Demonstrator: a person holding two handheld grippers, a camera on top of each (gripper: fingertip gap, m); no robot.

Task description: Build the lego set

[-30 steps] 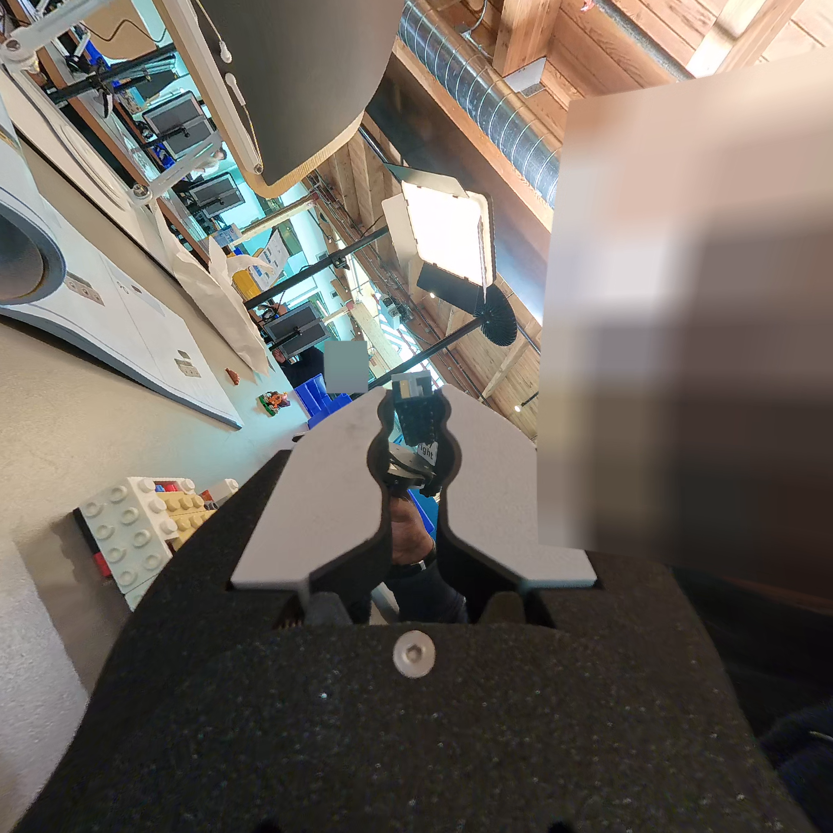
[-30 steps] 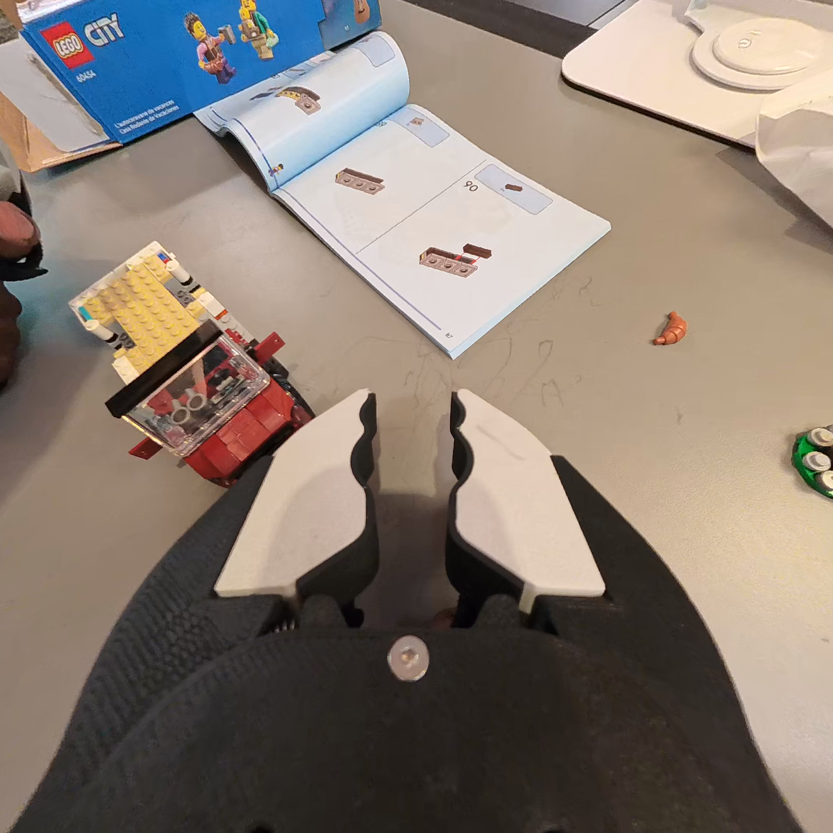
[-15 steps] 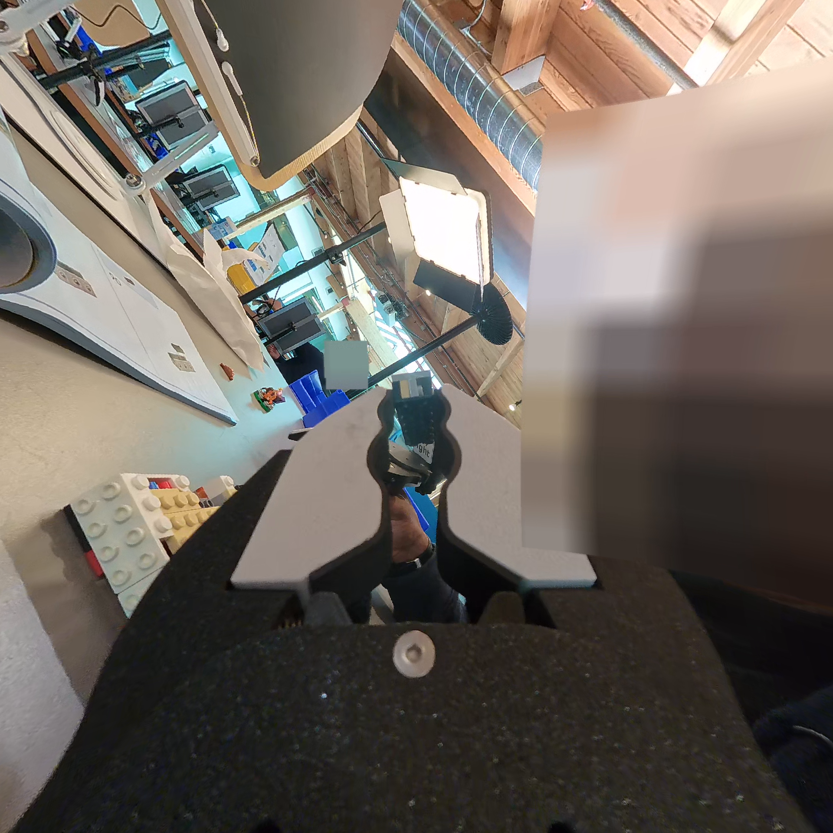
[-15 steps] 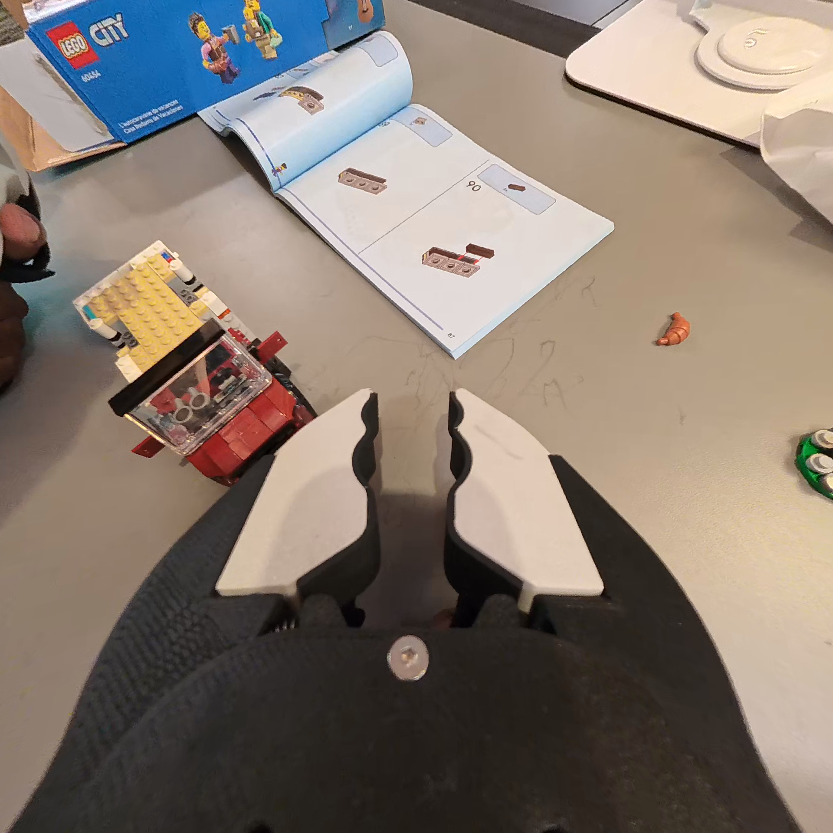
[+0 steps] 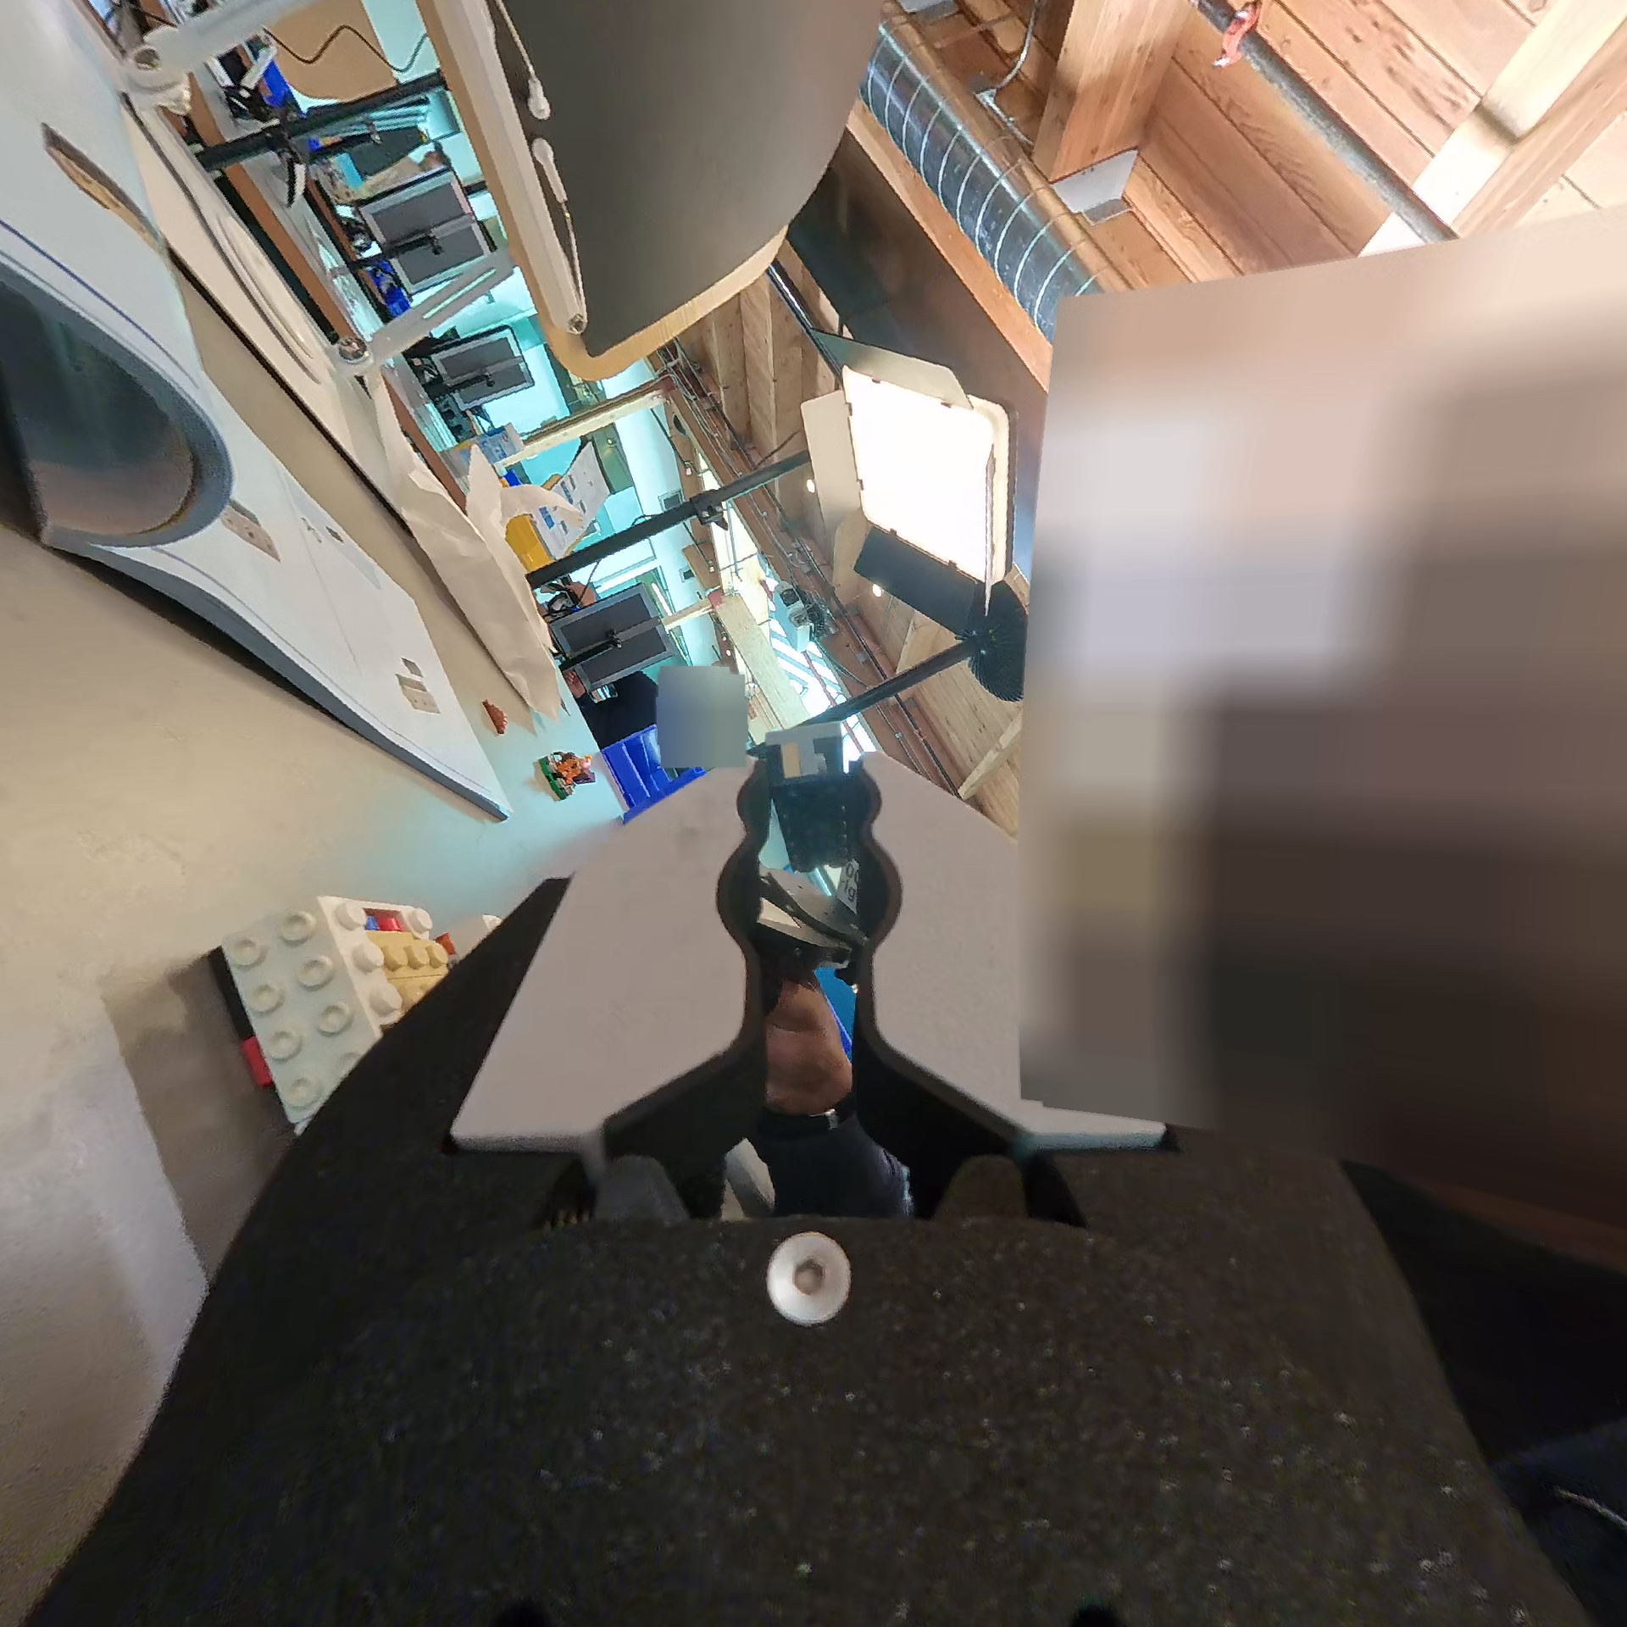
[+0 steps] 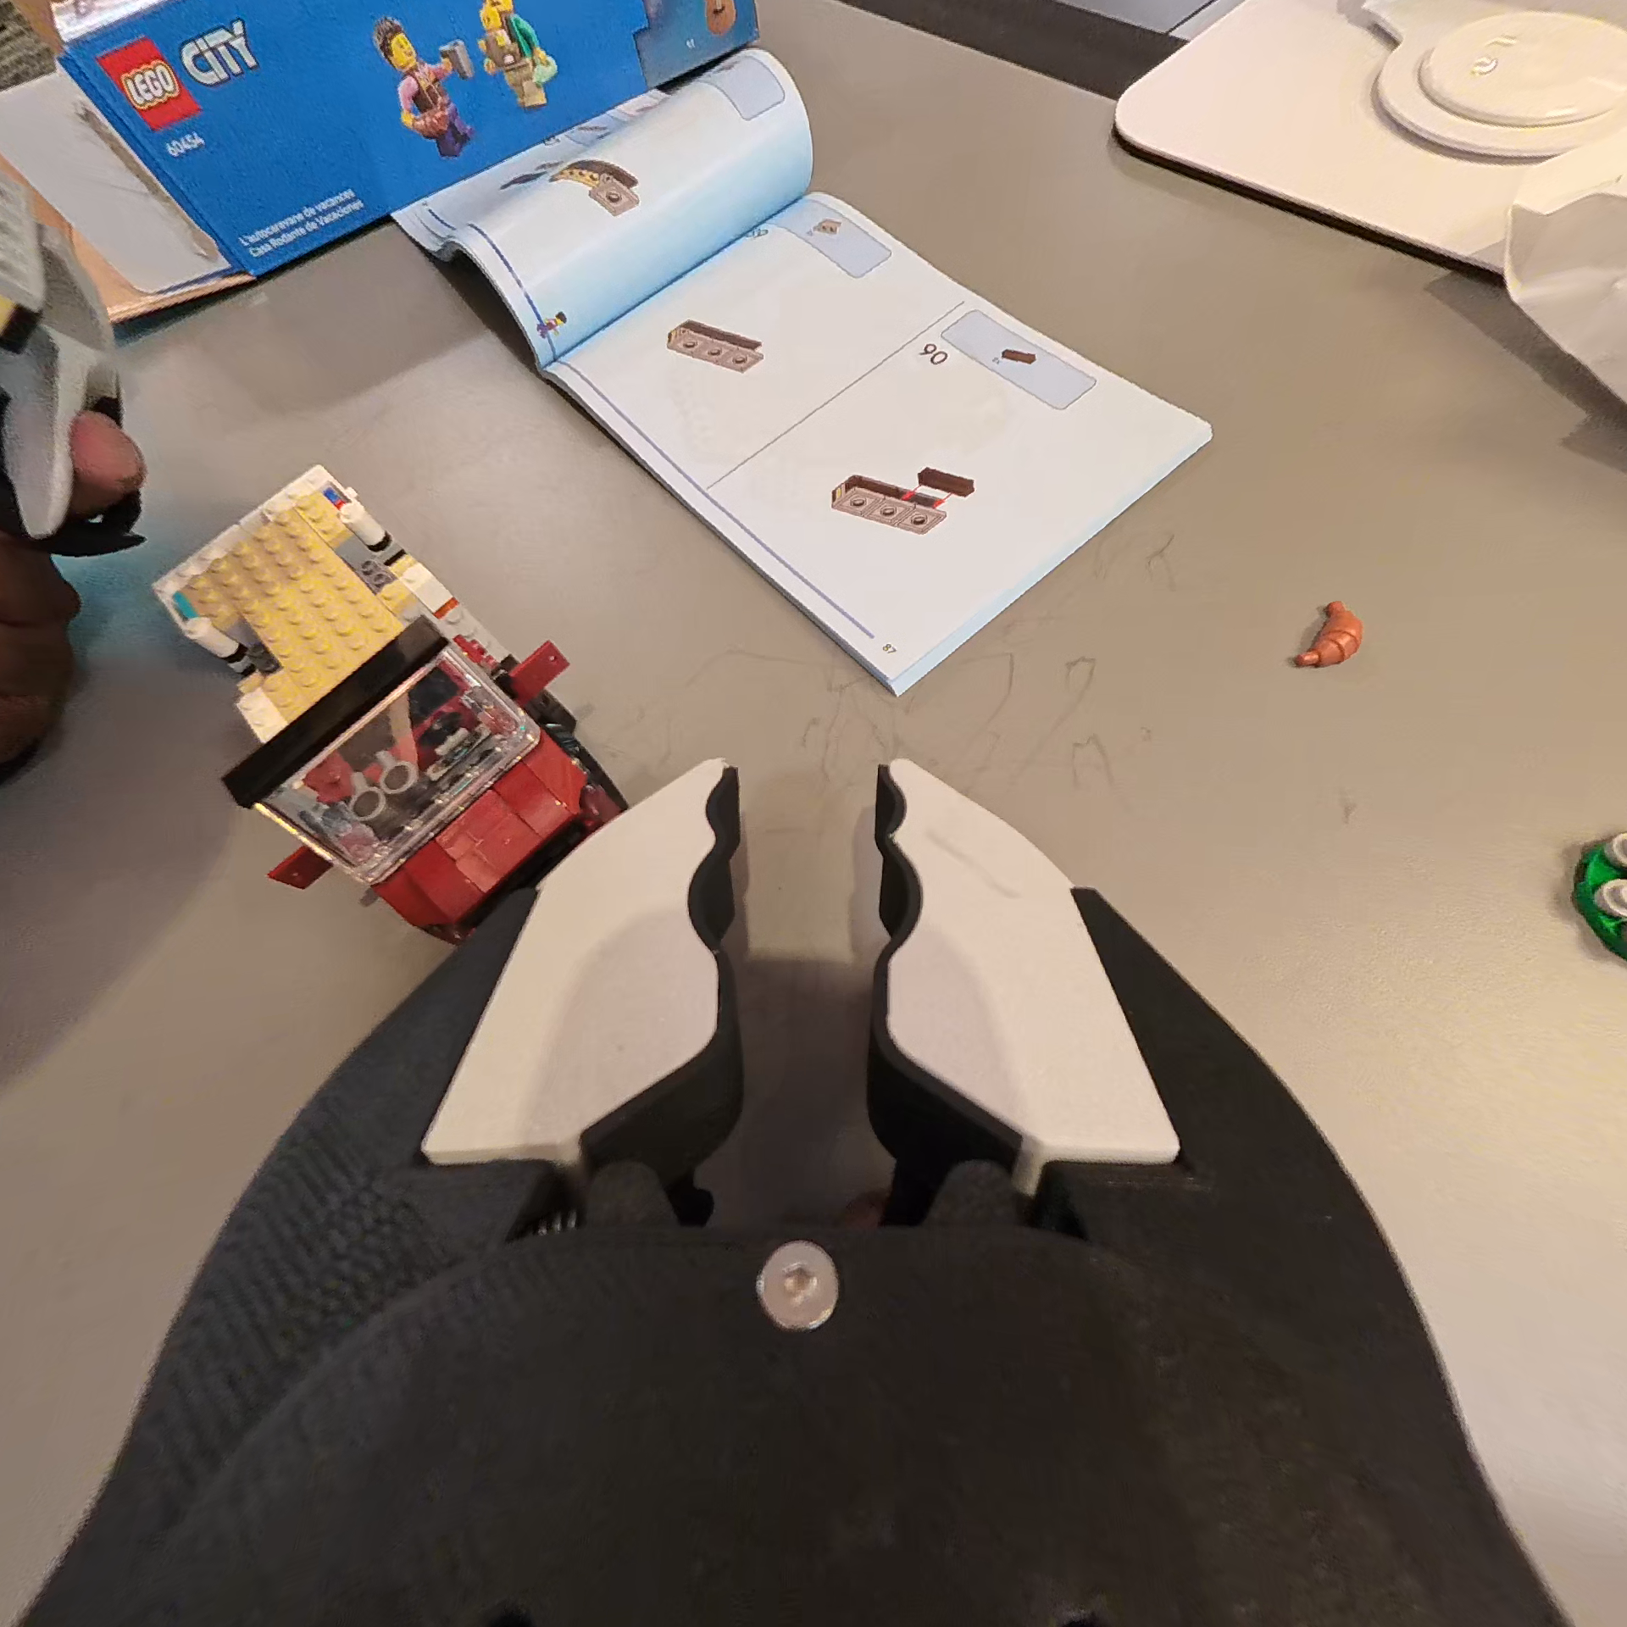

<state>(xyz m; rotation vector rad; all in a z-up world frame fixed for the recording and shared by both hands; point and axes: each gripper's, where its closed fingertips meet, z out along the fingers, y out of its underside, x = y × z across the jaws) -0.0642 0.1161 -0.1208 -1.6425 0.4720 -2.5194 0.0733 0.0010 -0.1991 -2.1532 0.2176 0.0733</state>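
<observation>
My left gripper [image 5: 808, 784] is raised and tilted upward, shut on a small brick assembly [image 5: 812, 819]: a black studded piece with a grey and tan top that sticks out past the fingertips. A red and tan toy brick truck with a clear windscreen [image 6: 379, 704] stands on the grey table [image 6: 1144, 880]; its white and tan rear shows in the left wrist view [image 5: 308, 1004]. My right gripper [image 6: 806, 784] is open and empty, low over the table just right of the truck's red front. A hand with the left gripper [image 6: 44, 423] shows at the left edge.
An open instruction booklet [image 6: 836, 396] lies beyond my right gripper, a blue toy box [image 6: 370, 114] behind it. A small brown croissant piece [image 6: 1331, 634] and a green round piece [image 6: 1607, 889] lie to the right. A white board [image 6: 1277, 132] and crumpled white paper [image 6: 1576, 264] are far right. One gripper's finger ends stand about 20 centimetres off the other's.
The left gripper has shifted slightly, still shut on the same brick assembly. More of it shows at the left edge of the right wrist view. The right gripper has barely moved and stays open.
</observation>
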